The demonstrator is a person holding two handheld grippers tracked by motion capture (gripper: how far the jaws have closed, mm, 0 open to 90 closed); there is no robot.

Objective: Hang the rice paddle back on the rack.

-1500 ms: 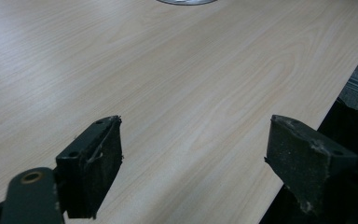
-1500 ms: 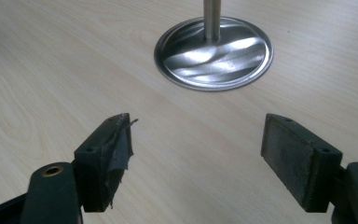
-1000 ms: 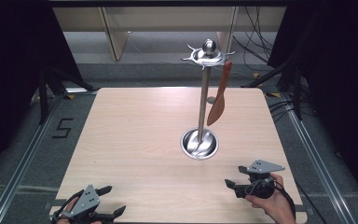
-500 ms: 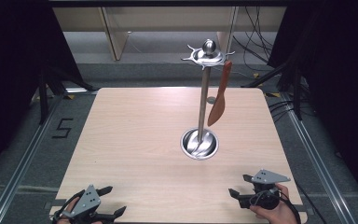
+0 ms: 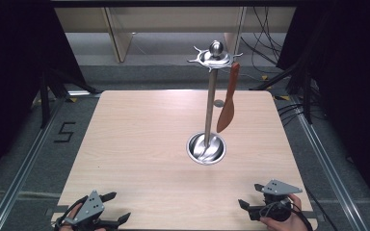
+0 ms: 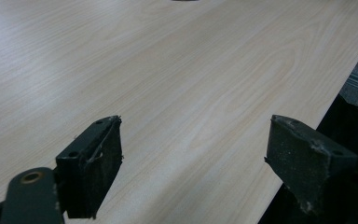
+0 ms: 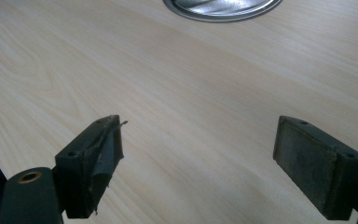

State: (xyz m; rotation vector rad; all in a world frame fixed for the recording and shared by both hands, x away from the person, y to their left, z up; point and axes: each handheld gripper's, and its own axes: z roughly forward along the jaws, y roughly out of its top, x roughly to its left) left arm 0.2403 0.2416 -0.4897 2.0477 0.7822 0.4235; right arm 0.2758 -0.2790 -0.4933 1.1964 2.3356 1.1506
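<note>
Tool count: two. Right tool [image 5: 255,204] sits at the near right edge of the desk [image 5: 139,134], jaws wide apart and just been opening, nothing between them; its own view shows bare wood between the pads [image 7: 319,163] and the rim of the stand base [image 7: 221,9] ahead. Left tool [image 5: 118,208] at the near left edge, jaws apart too, nothing in them, pads [image 6: 98,163] over bare desk. One metal stand [image 5: 210,106] upright right of desk centre: one round base, one pole, one hook crown on top. One brown spatula [image 5: 227,103] hangs from a hook, blade down, well apart from both tools.
</note>
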